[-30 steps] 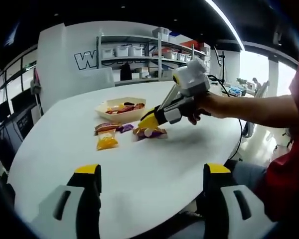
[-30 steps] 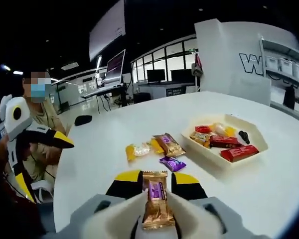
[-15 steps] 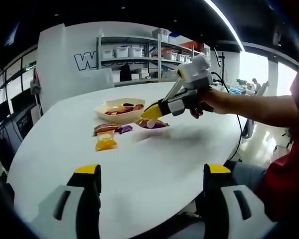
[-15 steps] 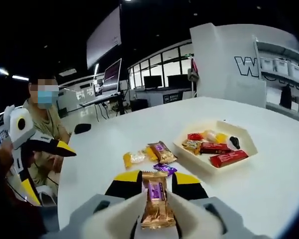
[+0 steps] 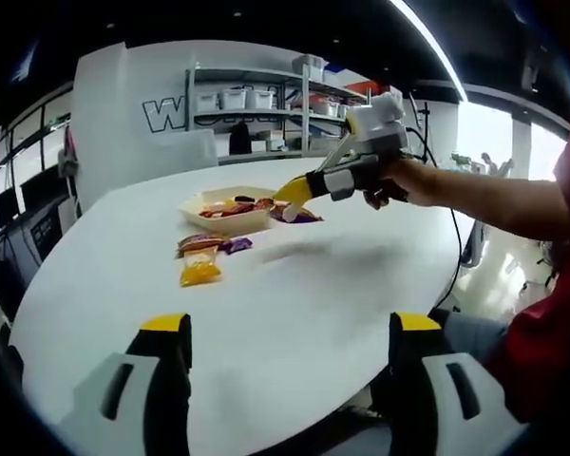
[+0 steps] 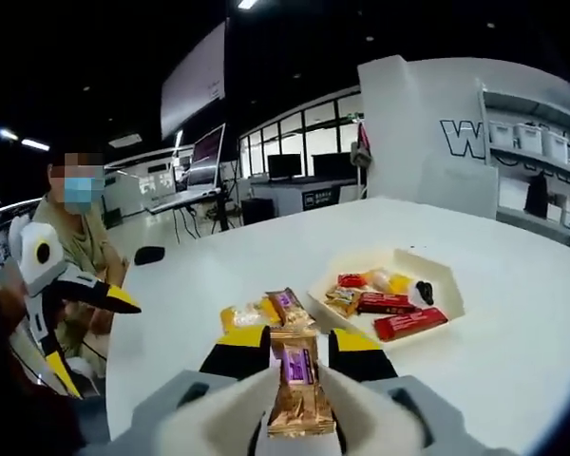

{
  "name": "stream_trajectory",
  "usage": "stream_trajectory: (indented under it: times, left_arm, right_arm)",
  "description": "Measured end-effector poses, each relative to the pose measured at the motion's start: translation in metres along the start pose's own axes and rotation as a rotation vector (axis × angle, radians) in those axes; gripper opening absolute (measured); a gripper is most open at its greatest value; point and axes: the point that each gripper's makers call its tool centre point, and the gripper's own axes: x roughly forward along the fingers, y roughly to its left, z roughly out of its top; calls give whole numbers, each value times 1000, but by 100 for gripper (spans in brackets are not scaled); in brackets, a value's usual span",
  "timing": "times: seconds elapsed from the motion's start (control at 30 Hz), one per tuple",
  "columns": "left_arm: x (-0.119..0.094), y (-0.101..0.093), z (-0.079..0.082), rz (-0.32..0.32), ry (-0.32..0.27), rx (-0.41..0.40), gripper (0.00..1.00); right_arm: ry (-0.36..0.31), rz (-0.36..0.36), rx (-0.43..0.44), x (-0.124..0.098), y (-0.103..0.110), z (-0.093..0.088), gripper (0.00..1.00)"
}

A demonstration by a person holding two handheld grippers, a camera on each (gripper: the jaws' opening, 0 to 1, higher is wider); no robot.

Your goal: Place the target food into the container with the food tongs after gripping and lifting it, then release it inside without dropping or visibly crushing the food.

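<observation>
My right gripper (image 6: 299, 375) was clamped on a gold-and-purple wrapped candy bar (image 6: 297, 385), its yellow-tipped black fingers (image 6: 239, 350) pressed to either side of the wrapper, which stood upright between them with no visible crushing. Seen from the left gripper view, the same right gripper (image 5: 294, 195) had risen from the table since a second before and carried the candy bar (image 5: 297, 215) to just beside the near edge of the shallow cream-coloured tray (image 5: 201, 223) — above the white round table (image 5: 294, 313), not yet over the tray's inside. In the right gripper view the tray (image 6: 446, 288) held red-wrapped bars (image 6: 410, 323) and other sweets, and it lay closer to the centre than before, the camera having moved. Loose wrapped sweets — a yellow packet (image 5: 201, 272) among them — lay on the table near the tray, unmoved. My left gripper (image 5: 285, 366) hung low over the table edge with its fingers (image 5: 163, 356) wide apart, gripping nothing, as in the earlier frames. A seated person (image 6: 76, 228) showed at the left.
</observation>
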Motion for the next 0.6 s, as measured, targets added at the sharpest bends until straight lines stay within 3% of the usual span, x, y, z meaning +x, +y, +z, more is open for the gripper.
stream_trajectory:
  times: [0.6]
  left_arm:
    - [-3, 5, -1, 2, -16, -40, 87]
  right_arm:
    - [-28, -49, -41, -6, -25, 27, 19]
